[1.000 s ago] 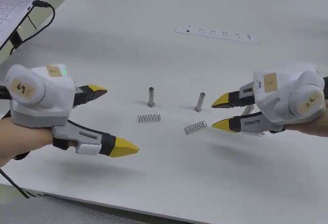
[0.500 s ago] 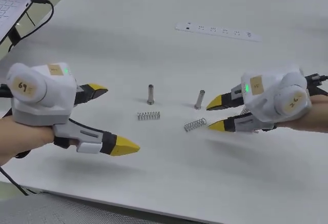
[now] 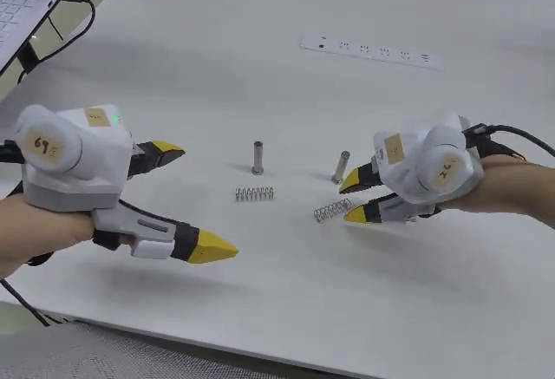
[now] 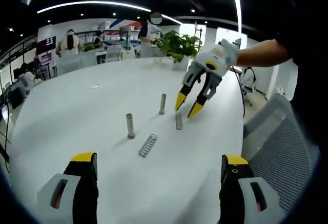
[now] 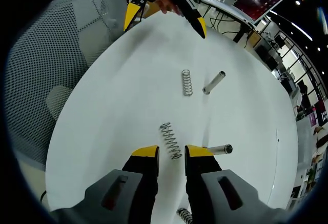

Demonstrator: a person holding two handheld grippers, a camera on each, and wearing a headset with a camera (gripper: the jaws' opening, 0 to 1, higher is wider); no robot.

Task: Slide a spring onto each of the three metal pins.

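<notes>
1. Head view: the left gripper [image 3: 189,197] hovers well apart from the pin [image 3: 257,157], its jaws spread wide. A spring [image 3: 254,193] lies just in front of that pin. On the pin's other side, past a second pin [image 3: 341,166], the right gripper [image 3: 354,197] has its tips at a second spring [image 3: 332,211].
2. Left gripper view: the pin stands upright with the spring just beside it, and the right gripper is beyond.
3. Right gripper view: the jaws are narrowly parted, not closed, and straddle the near end of the second spring. A third spring [image 5: 185,216] lies farthest from the pin.
</notes>
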